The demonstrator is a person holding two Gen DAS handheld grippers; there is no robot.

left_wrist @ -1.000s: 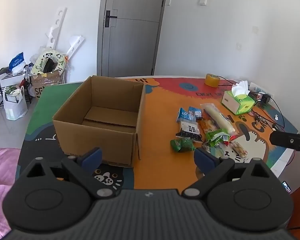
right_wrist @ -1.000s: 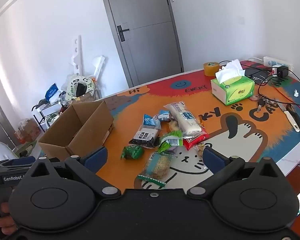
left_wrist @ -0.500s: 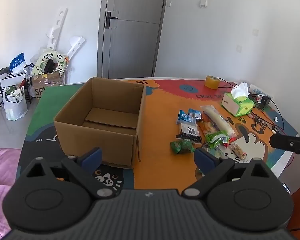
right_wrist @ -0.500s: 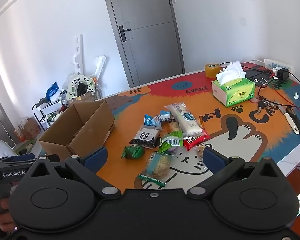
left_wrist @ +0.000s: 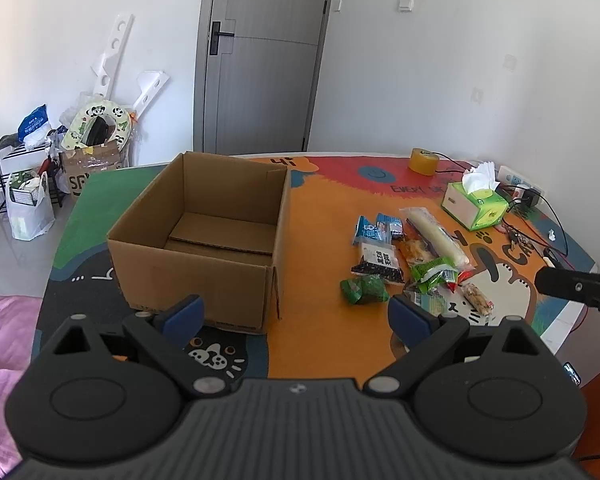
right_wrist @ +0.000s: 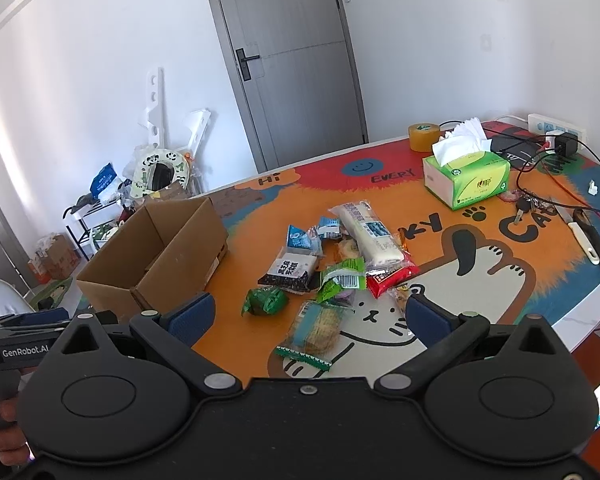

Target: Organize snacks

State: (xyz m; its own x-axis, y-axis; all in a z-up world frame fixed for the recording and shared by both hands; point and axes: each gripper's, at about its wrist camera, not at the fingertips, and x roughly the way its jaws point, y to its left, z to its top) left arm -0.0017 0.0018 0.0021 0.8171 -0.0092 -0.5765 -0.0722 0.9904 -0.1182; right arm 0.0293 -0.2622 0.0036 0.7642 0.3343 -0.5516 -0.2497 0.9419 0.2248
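An empty open cardboard box [left_wrist: 204, 240] [right_wrist: 152, 256] stands on the left of the colourful table mat [left_wrist: 324, 332]. To its right lies a pile of several snack packets [left_wrist: 404, 256] [right_wrist: 332, 256], among them a long white roll [right_wrist: 370, 234], a green packet [right_wrist: 266, 300] and a biscuit pack [right_wrist: 316, 330]. My left gripper [left_wrist: 296, 316] is open above the near table edge, in front of the box. My right gripper [right_wrist: 308, 316] is open over the near side of the pile, holding nothing.
A green tissue box [right_wrist: 466, 180], a tape roll [right_wrist: 424, 136], cables with a power strip [right_wrist: 556, 128], keys [right_wrist: 526, 204] and a knife [right_wrist: 590, 240] sit at the right. A grey door [left_wrist: 260, 56] and floor clutter [left_wrist: 92, 136] lie beyond the table.
Both views have drifted slightly back and up, so the table contents appear a little smaller. Nothing on the table has moved and both grippers remain open.
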